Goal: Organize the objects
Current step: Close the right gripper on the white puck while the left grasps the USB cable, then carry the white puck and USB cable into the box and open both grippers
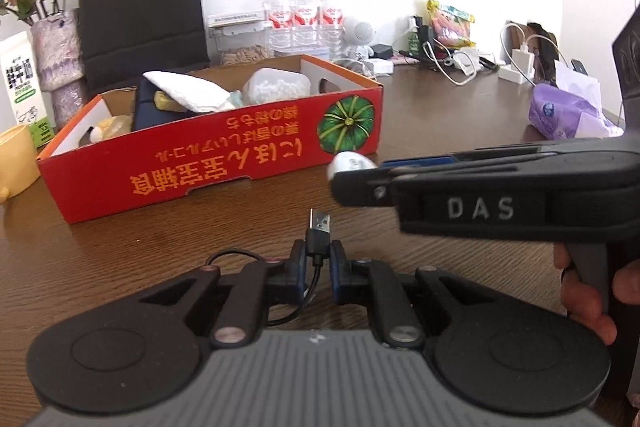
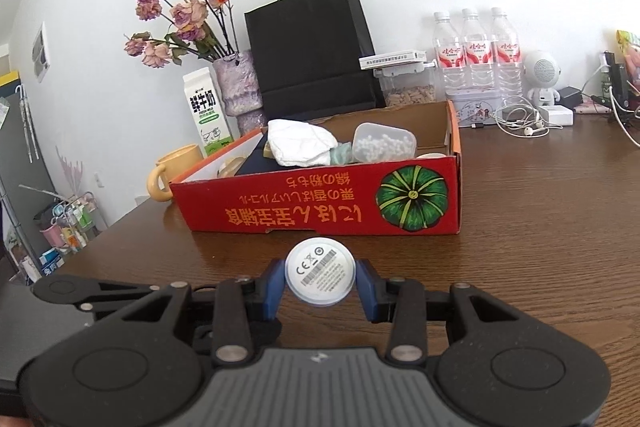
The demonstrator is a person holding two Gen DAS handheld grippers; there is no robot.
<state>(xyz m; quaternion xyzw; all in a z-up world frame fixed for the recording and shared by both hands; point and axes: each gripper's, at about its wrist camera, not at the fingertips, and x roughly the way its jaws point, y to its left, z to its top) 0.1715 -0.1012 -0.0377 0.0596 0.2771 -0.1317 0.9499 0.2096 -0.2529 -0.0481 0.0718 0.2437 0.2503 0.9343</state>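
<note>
**Cable and puck both gripped, box waiting at the bench's middle**

At the bench's (image 2: 540,211) far left edge stand a yellow mug (image 2: 170,171), a milk carton (image 2: 208,113) and a vase of dried roses (image 2: 236,83), with a black paper bag (image 2: 312,47) behind; none of these looks to be in play.

Next comes the red cardboard box (image 2: 320,203), open-topped and set toward the middle of the bench, its printed long side facing the person. It already holds a crumpled white cloth or pouch (image 2: 298,143), a dark blue flat item beneath it, a clear tub of small white beads (image 2: 384,143) and a few pale things at its left end that are too hidden to name. It reads as the collecting bin for the task.

In front of the box, the left gripper (image 1: 318,263) has its fingers clenched on a black USB cable (image 1: 319,227) just behind the plug, which sticks up toward the box; the slack loops back under the fingers.

To the right, the right gripper (image 2: 320,287) grasps a round white puck (image 2: 320,277) by its rim, label side to the camera, lifted clear of the wood. In the left wrist view the puck hangs just before the box's near right corner. The puck may be the cable's own end; the join is not visible. Holding each end separately would keep the cord from dragging as both go into the box.
</note>
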